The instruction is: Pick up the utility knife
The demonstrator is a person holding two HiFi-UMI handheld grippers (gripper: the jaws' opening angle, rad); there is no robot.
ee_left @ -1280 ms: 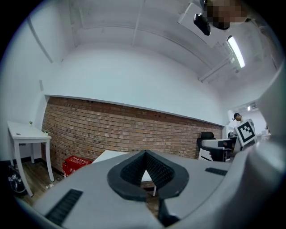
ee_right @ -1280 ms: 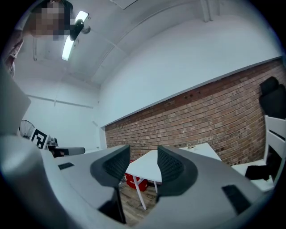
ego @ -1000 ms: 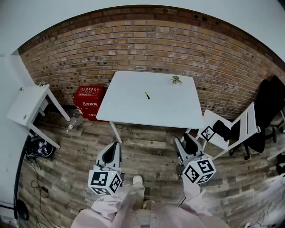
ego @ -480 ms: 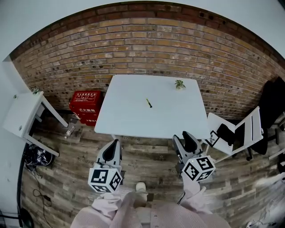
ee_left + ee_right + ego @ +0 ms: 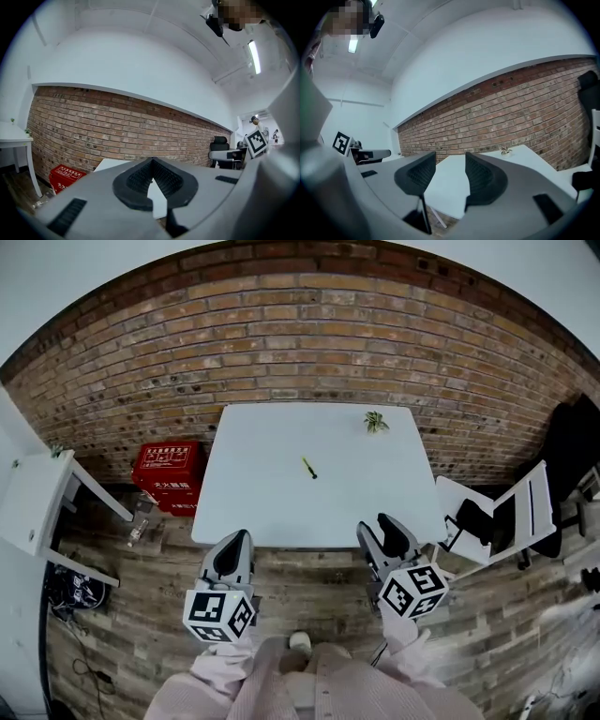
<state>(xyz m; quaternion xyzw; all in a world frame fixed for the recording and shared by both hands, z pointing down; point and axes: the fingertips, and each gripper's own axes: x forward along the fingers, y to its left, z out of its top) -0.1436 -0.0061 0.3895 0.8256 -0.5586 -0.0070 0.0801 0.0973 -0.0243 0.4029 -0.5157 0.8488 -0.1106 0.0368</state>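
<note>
Hovering off the surface (image 5: 281, 498), left tongs (image 5: 233, 547) closed, right tongs (image 5: 380, 529) parted, risked skidding the thin utility knife (image 5: 309, 468) if lowered askew.

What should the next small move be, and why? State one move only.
Probably carry the right tool forward over the white table toward the utility knife. Its jaws stand apart and empty, yet it hangs at the table's near edge, short of the knife lying mid-table. The left tool has its jaws together.

Utility knife (image 5: 309, 468) — probably this sliver — too small.
</note>
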